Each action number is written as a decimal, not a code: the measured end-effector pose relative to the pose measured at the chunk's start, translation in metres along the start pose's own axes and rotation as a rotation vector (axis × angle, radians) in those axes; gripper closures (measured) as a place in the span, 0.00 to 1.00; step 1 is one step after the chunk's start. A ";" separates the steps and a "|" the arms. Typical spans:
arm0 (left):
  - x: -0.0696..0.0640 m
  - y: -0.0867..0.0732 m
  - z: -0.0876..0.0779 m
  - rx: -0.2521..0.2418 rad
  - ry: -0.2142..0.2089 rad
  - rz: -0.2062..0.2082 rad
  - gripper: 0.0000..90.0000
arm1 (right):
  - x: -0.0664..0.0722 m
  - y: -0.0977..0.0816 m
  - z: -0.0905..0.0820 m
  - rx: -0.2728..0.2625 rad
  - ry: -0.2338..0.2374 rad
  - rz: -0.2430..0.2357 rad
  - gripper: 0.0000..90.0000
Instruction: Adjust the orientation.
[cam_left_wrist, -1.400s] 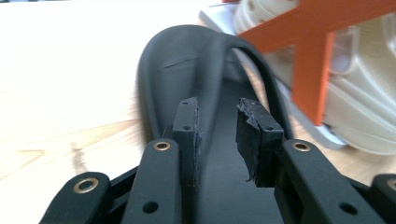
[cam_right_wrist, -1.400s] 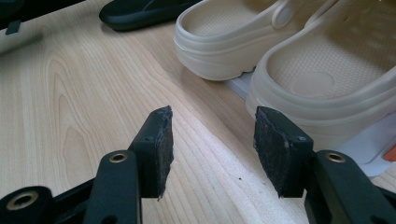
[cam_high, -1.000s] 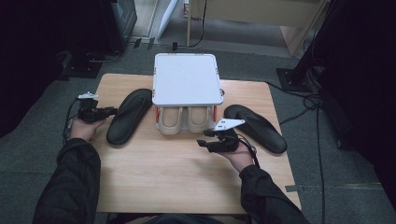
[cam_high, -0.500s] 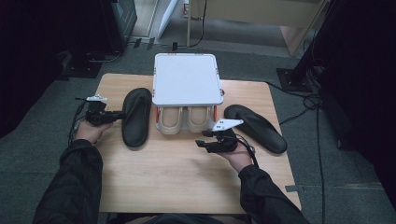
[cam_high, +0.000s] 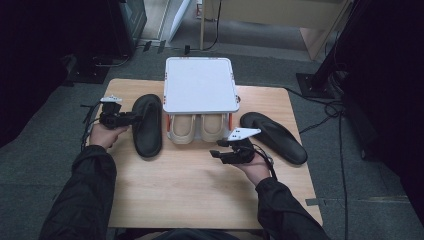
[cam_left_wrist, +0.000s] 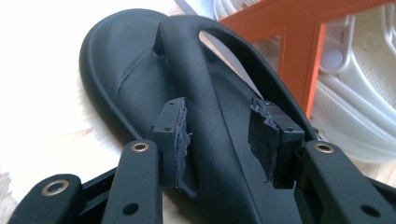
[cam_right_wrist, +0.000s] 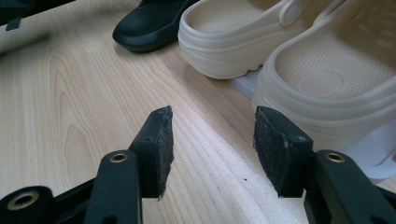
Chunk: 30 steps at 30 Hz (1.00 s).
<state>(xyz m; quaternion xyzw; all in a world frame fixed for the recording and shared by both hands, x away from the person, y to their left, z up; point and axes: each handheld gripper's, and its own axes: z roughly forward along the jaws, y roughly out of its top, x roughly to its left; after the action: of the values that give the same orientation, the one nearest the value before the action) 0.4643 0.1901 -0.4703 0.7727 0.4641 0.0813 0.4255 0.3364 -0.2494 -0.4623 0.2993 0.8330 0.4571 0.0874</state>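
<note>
High view: two black sandals (cam_high: 147, 126), two cream clogs (cam_high: 196, 128), both hand-held grippers (cam_high: 134, 119) parted, gripping nothing.

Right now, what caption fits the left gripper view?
Left tongs open astride the strap of the black flip-flop, beside the orange rack.

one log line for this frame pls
left hand-held gripper: jaws just opened, astride left black sandal strap | right hand-held gripper: open, empty, facing cream clogs

High view looks down from above — gripper views sit close, sharing the black sandal (cam_high: 147, 125).
</note>
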 end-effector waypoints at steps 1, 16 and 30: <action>0.000 0.001 0.002 0.000 -0.002 0.000 0.63 | 0.000 0.000 0.000 0.000 -0.001 -0.001 0.54; 0.013 0.010 0.026 0.034 0.001 -0.011 0.63 | 0.004 -0.008 -0.007 -0.005 -0.028 0.018 0.54; 0.011 0.011 0.031 0.026 -0.015 -0.006 0.73 | 0.004 -0.010 -0.012 -0.015 -0.051 0.016 0.54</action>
<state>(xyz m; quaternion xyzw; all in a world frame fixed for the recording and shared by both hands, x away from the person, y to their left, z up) 0.4938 0.1781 -0.4842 0.7772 0.4644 0.0682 0.4191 0.3244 -0.2598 -0.4632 0.3167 0.8245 0.4565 0.1071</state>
